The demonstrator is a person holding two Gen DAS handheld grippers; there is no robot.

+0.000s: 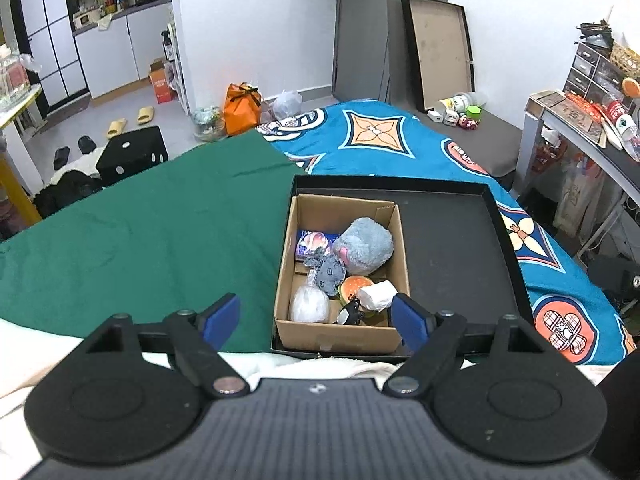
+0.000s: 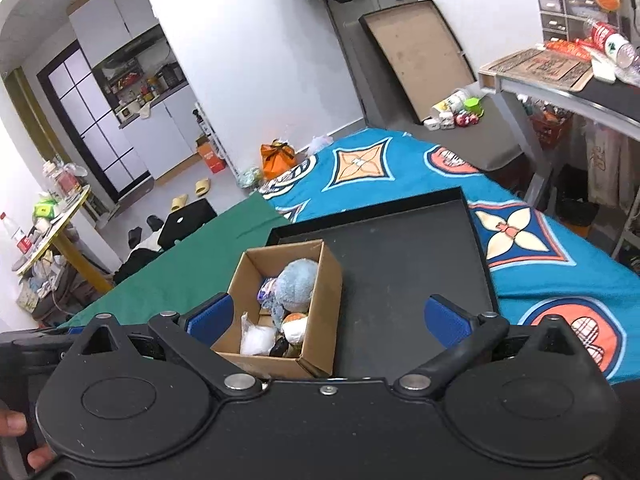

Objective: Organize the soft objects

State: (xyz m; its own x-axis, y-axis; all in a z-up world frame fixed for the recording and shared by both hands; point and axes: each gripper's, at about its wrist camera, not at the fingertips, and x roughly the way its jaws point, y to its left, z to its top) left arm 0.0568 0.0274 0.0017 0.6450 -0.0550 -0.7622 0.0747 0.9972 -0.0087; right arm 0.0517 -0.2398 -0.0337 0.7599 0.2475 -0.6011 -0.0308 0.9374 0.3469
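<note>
A brown cardboard box [image 1: 386,248] [image 2: 320,304] stands in the left part of a shallow black tray [image 1: 452,256] [image 2: 404,272] on the bed. Inside lie a fluffy grey-blue plush [image 1: 366,246] [image 2: 296,286], a small grey plush [image 1: 330,274], a burger-shaped toy [image 1: 354,286], a white crumpled wad [image 1: 376,295], a white bagged lump [image 1: 309,304] [image 2: 258,338], a small black-and-white figure [image 1: 352,314] and a blue packet [image 1: 316,243]. My left gripper [image 1: 316,316] hangs above the box's near end, open and empty. My right gripper [image 2: 328,316] is wide open above the box and tray, holding nothing.
A green cloth [image 1: 160,240] covers the bed's left half and a blue patterned blanket [image 1: 400,148] the right. A desk [image 2: 560,80] with clutter stands at the right. A second tray [image 1: 438,52] leans on the far wall. Slippers and bags lie on the floor beyond.
</note>
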